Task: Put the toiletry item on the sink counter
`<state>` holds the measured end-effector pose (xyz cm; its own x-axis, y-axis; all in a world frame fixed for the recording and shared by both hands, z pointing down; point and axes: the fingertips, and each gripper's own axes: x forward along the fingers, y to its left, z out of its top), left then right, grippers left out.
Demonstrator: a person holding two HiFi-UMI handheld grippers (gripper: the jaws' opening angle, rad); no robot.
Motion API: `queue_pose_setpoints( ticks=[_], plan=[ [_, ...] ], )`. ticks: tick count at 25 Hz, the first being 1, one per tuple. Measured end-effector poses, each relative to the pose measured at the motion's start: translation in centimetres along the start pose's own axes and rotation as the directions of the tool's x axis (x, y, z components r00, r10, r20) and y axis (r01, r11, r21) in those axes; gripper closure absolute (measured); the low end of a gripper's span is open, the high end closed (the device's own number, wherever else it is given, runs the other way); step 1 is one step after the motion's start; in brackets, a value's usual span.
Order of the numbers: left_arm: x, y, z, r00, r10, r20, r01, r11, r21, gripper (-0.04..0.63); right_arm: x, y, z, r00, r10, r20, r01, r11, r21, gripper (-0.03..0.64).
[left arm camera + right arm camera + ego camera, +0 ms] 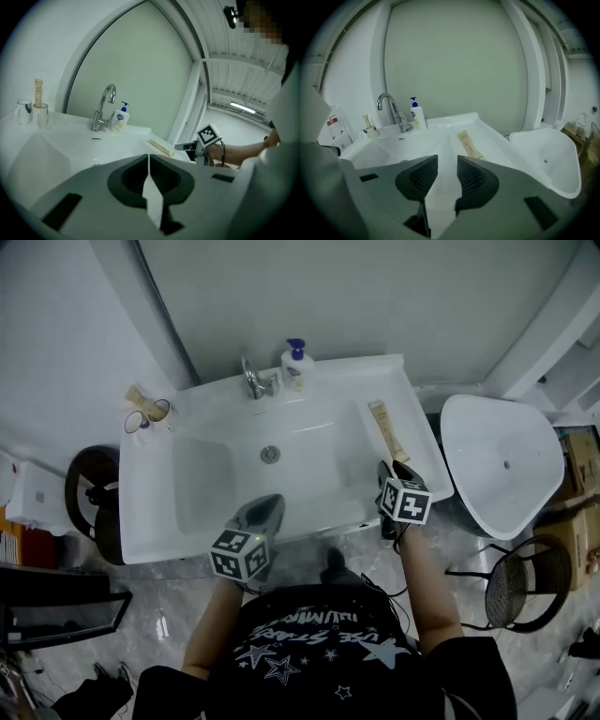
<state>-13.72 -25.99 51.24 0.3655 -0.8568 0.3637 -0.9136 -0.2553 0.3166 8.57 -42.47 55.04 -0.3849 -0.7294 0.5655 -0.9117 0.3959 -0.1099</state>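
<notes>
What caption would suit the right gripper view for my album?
Open hand-held gripper facing a white sink, with a beige tube lying on its counter.

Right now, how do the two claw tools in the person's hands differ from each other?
The left gripper has its jaws pressed together; the right gripper has its jaws apart. The left gripper hangs over the front edge of the basin, while the right gripper is at the right side of the counter, with the beige tube lying just ahead of it. Both hold nothing.

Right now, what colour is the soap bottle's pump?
Blue, on the white plastic soap bottle; best in head view.
</notes>
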Motion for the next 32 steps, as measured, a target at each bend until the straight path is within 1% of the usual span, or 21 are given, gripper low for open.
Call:
queue_pose_setpoints(
  ticks=[2,11,16,22,26,29,32],
  plan=[
    [-1.2,0.4,-0.5,1.000,-0.005,-0.003,0.005,1.000,0.000,0.572,-0.8,1.2,-0.7,1.000,0.008,0.001,-0.008,1.000,0.005,0.491],
    [-5.9,1.0,-2.5,0.999,-0.049,-0.019,0.049,0.999,0.006,0.572,-4.7,6.5,-4.6,1.000,0.020,0.014,-0.021,0.999,0.034,0.589],
    [-8.5,1.4,-3.8,0.996,-0.083,-0.037,0.084,0.996,0.011,0.572,-7.3,9.2,-6.4,0.999,0.015,0.049,-0.017,0.999,0.046,0.600],
    [-10.6,0.9,-5.2,0.986,-0.154,-0.065,0.156,0.987,0.032,0.572,-10.9,11.5,-9.0,0.997,-0.005,0.073,0.000,0.997,0.072,0.601],
    [-11.2,0.6,-5.8,0.978,-0.191,-0.085,0.195,0.980,0.040,0.572,-12.9,11.8,-11.1,0.998,-0.032,0.061,0.026,0.995,0.100,0.601],
    [-11.2,0.3,-5.8,0.974,-0.207,-0.089,0.212,0.976,0.045,0.572,-14.3,11.4,-11.8,0.996,-0.053,0.066,0.045,0.992,0.116,0.601],
    [-11.1,-0.3,-5.7,0.973,-0.216,-0.087,0.220,0.974,0.049,0.572,-15.3,11.1,-12.2,0.996,-0.056,0.073,0.047,0.992,0.120,0.601]
  ],
)
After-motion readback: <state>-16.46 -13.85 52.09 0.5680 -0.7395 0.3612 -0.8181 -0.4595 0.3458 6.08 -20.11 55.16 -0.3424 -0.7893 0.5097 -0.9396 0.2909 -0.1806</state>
